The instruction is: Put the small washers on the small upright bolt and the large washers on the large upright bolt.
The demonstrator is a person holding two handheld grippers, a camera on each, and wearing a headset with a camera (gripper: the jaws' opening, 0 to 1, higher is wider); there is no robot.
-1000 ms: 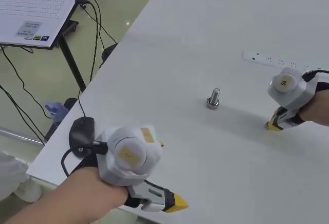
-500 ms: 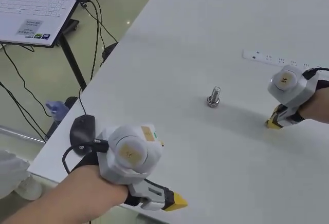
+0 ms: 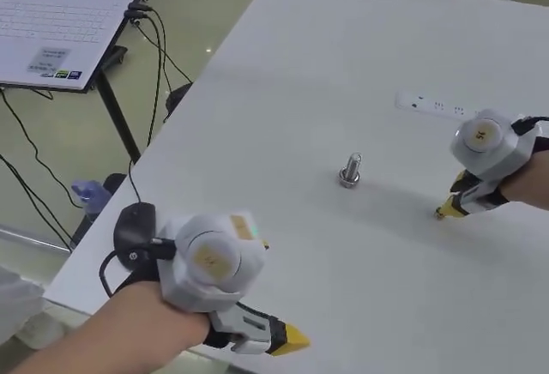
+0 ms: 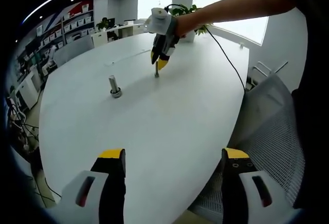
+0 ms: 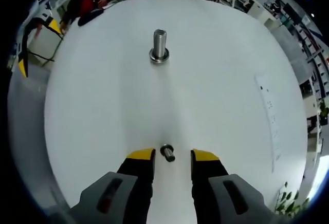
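**Both grippers spread; right one straddles the small bolt**

Head view: The large upright bolt (image 3: 350, 171) stands near the middle of the white table (image 3: 326, 57). The left gripper (image 3: 290, 338) sits at seven o'clock by the near edge. The right gripper (image 3: 448, 210) points down at the tabletop at three o'clock. A power strip (image 3: 425, 104) lies at two o'clock and a laptop (image 3: 51, 14) at ten.

Left gripper view: The left gripper's jaws are widely spread with nothing between them. The large upright bolt is at eleven o'clock. The small upright bolt (image 4: 157, 72) is at twelve, directly under the right gripper's tips.

Right gripper view: The jaws are parted. The small upright bolt stands between them at six o'clock, with a gap on each side. The large upright bolt is at twelve, well apart, with a ring at its foot.
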